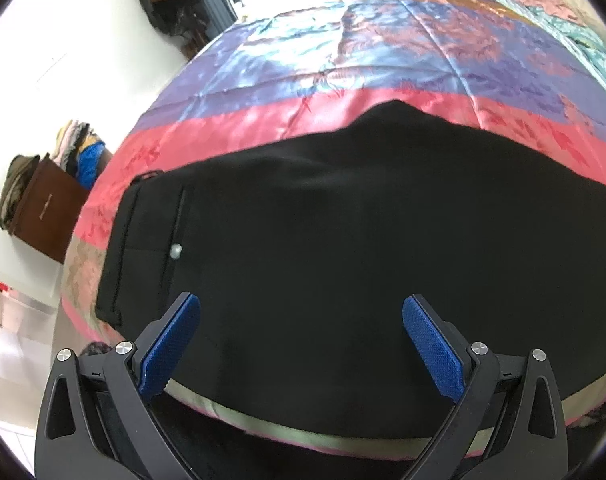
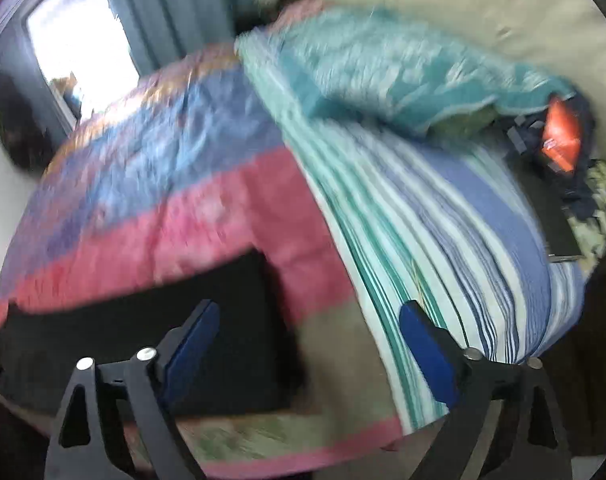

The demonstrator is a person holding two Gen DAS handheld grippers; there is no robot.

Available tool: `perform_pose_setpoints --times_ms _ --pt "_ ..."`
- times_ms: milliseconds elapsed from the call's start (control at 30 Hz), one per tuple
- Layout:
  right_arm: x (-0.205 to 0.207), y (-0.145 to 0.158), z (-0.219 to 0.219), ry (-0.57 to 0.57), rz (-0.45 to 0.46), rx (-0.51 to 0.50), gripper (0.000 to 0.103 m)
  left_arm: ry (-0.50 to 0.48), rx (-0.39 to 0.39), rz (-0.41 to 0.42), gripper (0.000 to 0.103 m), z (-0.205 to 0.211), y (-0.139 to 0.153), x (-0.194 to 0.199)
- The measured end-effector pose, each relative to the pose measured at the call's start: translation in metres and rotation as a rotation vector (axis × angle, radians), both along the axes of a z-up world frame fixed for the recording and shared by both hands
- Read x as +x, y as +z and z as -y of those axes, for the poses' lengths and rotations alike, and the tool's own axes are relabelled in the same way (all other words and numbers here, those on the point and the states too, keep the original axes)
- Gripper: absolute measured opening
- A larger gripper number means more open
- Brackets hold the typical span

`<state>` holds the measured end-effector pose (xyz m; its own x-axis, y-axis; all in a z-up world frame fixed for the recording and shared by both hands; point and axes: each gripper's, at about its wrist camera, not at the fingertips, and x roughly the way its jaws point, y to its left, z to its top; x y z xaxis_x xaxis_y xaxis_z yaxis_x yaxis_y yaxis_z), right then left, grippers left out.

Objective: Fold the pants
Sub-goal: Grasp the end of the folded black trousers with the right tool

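Black pants point(image 1: 323, 248) lie flat across the near side of a bed covered with a shiny pink, blue and purple spread point(image 1: 343, 52). Their waistband and a pocket with a pale button point(image 1: 175, 251) are at the left. My left gripper point(image 1: 301, 312) hovers open above the pants' near edge, nothing between its blue pads. In the blurred right wrist view the pants' leg end point(image 2: 207, 332) shows as a black block at lower left. My right gripper point(image 2: 309, 320) stands open above that end's right edge and the spread, holding nothing.
A striped blue, teal and white sheet point(image 2: 443, 240) and a teal cloth heap point(image 2: 383, 72) lie to the right of the spread. A brown box with piled clothes point(image 1: 47, 208) stands on the floor at left. A dark bag point(image 1: 171, 0) leans on the far wall.
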<state>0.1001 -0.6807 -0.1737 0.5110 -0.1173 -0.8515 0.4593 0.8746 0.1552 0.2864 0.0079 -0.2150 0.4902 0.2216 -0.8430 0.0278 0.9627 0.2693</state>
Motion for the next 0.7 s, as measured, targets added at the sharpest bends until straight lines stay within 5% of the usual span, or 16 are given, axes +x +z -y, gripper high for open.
perform_pose_setpoints --times_ms 167,467,567,700 --pt "0.022 -0.031 0.001 0.137 -0.027 0.149 0.079 -0.009 0.011 -0.012 0.102 0.011 0.000 -0.003" --pt "0.044 -0.073 -0.005 0.191 -0.034 0.268 0.074 -0.022 0.036 -0.007 0.102 0.023 0.007 -0.005" --pt "0.046 -0.079 -0.009 0.247 0.001 0.423 0.066 -0.014 0.028 -0.026 0.102 0.025 0.002 -0.004" --pt "0.047 -0.088 -0.008 0.218 0.004 0.475 0.055 -0.010 0.011 -0.045 0.102 0.030 -0.002 -0.002"
